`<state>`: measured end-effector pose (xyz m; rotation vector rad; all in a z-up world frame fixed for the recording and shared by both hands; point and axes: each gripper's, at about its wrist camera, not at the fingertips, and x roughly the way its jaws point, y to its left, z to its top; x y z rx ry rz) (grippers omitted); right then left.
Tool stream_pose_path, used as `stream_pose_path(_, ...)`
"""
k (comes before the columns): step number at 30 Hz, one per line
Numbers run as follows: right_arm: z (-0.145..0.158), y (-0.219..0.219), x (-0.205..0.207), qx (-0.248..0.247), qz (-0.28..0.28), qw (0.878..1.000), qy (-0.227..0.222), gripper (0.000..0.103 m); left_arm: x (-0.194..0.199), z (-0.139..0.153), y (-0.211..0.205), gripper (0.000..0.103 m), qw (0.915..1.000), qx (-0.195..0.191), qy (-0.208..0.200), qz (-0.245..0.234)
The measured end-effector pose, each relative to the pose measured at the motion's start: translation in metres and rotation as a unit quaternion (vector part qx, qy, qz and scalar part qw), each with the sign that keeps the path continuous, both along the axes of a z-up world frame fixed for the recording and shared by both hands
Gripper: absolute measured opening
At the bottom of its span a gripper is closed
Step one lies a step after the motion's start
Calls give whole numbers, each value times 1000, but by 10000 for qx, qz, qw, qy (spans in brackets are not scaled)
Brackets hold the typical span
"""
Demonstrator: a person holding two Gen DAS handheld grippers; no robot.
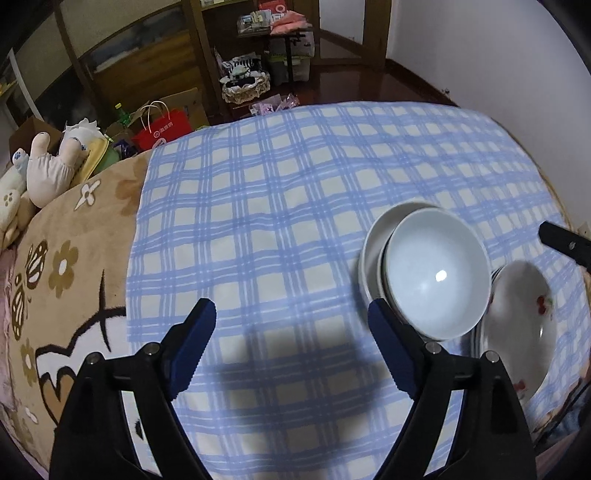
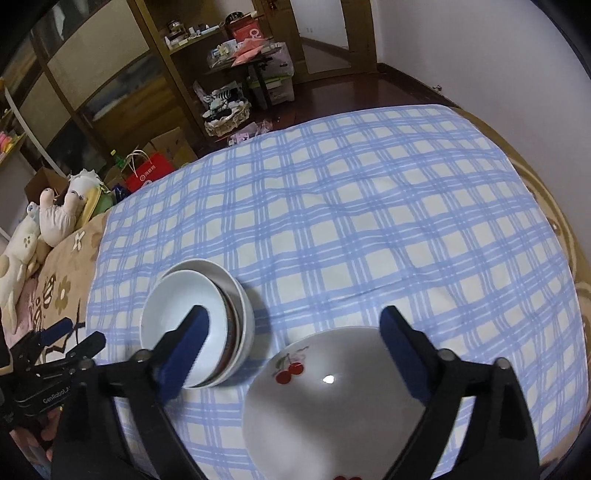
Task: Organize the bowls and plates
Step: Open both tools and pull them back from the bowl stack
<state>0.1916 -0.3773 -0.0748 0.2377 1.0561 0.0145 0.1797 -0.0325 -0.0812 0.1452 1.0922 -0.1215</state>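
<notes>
A stack of white bowls (image 1: 436, 273) sits on the blue checked cloth (image 1: 295, 192), tilted; it also shows in the right wrist view (image 2: 184, 306). A white plate with cherry prints (image 1: 521, 325) lies just right of the stack, on other plates; it fills the lower middle of the right wrist view (image 2: 332, 402). My left gripper (image 1: 291, 314) is open and empty above the cloth, left of the bowls. My right gripper (image 2: 295, 321) is open and empty above the plate's far edge. The left gripper (image 2: 79, 334) shows at the left of the right wrist view.
A beige cartoon blanket (image 1: 66, 280) covers the bed left of the cloth, with plush toys (image 1: 48, 166) at its edge. A red bag (image 1: 162, 129), boxes and cluttered shelves (image 1: 255, 22) stand on the floor beyond.
</notes>
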Motion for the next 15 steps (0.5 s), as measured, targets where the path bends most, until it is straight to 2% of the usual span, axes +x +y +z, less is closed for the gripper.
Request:
stream_pose_path(5, -3, -2, -1, -190, 1, 9997, -131, 100, 1, -9, 24, 83, 9984, -399, 261, 290)
stream_pose_path(9, -9, 1, 0, -279, 67, 9995, -104, 100, 5, -5, 36, 83, 9977, -500, 157, 425)
stream_pose_path(15, -19, 6, 2, -490, 227, 9985, 38, 100, 9, 1, 40, 83, 9975, -600, -75, 367)
